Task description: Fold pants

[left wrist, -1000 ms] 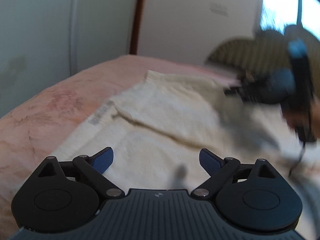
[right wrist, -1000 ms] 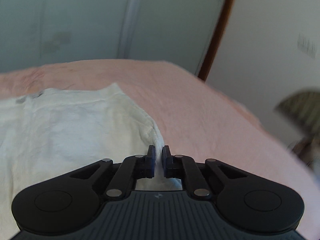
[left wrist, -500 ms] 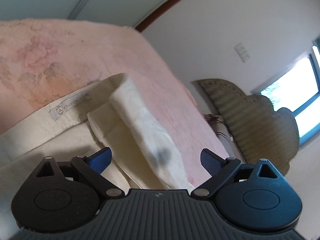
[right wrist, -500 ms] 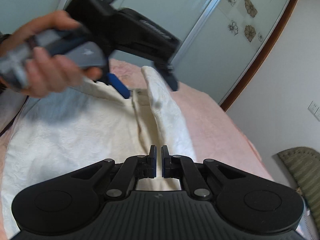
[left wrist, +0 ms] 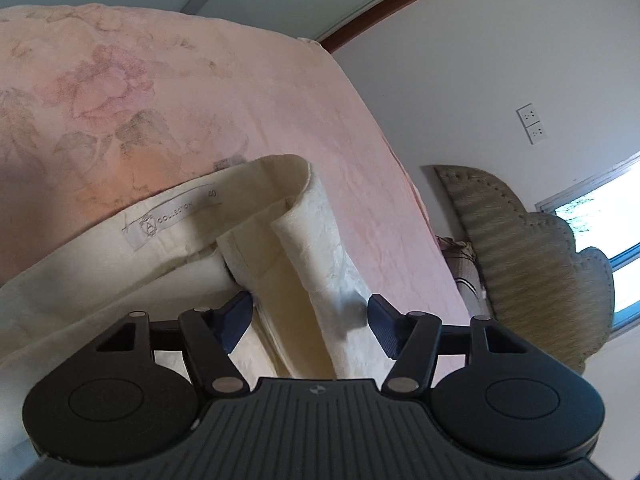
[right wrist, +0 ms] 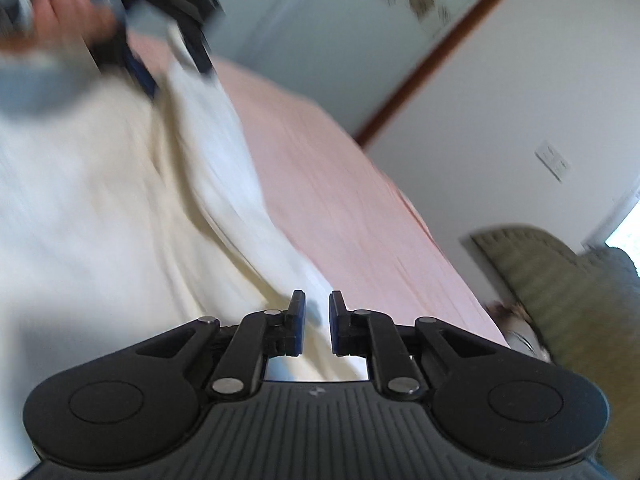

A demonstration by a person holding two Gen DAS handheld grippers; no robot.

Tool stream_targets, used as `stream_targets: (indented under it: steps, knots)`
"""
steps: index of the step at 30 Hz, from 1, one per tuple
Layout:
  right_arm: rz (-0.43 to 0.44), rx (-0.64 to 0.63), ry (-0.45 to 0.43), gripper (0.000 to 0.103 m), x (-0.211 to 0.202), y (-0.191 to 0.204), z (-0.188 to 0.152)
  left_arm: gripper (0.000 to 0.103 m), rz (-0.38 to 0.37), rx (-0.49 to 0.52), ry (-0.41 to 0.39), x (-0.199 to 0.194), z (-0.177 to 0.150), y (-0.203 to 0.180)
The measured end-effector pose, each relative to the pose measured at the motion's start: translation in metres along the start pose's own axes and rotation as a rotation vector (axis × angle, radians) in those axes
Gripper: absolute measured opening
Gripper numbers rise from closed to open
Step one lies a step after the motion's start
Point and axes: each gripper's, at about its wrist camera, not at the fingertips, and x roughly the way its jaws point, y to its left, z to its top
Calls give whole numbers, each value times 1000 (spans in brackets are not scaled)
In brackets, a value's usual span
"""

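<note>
Cream pants (left wrist: 280, 280) on pink bedspread (left wrist: 200, 100), lower centre of frame.
Left gripper (left wrist: 310, 320): jaws closing around a raised fold of the pants, pads not yet pressing. Right gripper (right wrist: 316, 324): jaws parting slightly, a narrow gap showing above the pants' edge, nothing clamped.

The left gripper (left wrist: 310, 320) points down at a slant, its jaws closing with a fold of cloth standing between the blue pads (left wrist: 236, 316), which do not yet press it from both sides. The right gripper (right wrist: 316, 324) also tilts downward, its jaws opening from nearly shut, a narrow gap between the pads. In the right wrist view, a blurred hand (right wrist: 60, 12) grips the left gripper's handle at top left.
</note>
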Motion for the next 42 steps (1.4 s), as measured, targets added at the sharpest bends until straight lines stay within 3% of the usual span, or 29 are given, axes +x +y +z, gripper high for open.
stream_targets:
  steps: [1, 3, 5, 7, 9, 10, 12, 13, 14, 15, 16, 19, 22, 26, 30, 33, 37, 42]
  knots:
    - [1, -1, 21, 14, 6, -4, -5, 67, -9, -8, 13, -3, 1, 2]
    - [7, -11, 60, 27, 16, -7, -11, 76, -26, -16, 22, -10, 1, 5]
    - [-32, -56, 62, 56, 21, -3, -16, 83, -19, 0, 7, -13, 1, 2]
    - [-78, -105, 35, 61, 25, 3, -19, 84, -21, -6, 35, -14, 3, -2]
    - [-75, -114, 18, 61, 30, 6, -17, 87, -77, 0, 56, -12, 6, -8]
    - [-72, -101, 20, 59, 36, 3, -15, 89, -84, 14, 60, -8, 8, -13]
    - [-48, -61, 44, 43, 46, -5, -10, 84, -63, -13, 74, 4, 12, -17]
    - [-26, -25, 54, 22, 50, -11, -9, 71, -69, -42, 81, 10, 15, -15]
    - [-9, 2, 65, 16, 53, -15, -8, 58, -85, -65, 92, 16, 18, -13]
    - [0, 13, 68, 12, 54, -15, -8, 25, -95, -92, 118, 23, 20, -10]
    - [2, 8, 69, 10, 52, -14, -8, 10, -105, -118, 138, 27, 22, -8]
    - [-1, -6, 55, 7, 33, -5, -7, 2, -151, -125, 101, 19, 18, -4]
    - [24, 40, 26, 6, 4, -4, -5, 2, -190, -58, 58, -7, 11, -5]
    - [86, 100, -29, 6, -52, 2, 3, 2, -185, 29, 47, -46, 2, 8]
    - [167, 132, -63, 6, -104, 24, 11, 2, -145, 78, 75, -82, -8, 43]
    - [231, 117, -58, 6, -130, 51, 13, 2, -72, 123, 94, -97, -20, 67]
    - [276, 89, -22, 6, -137, 85, 7, 2, 39, 176, 102, -111, -40, 91]
    - [266, 102, -8, 6, -141, 103, 0, 3, 47, 200, 79, -123, -47, 94]
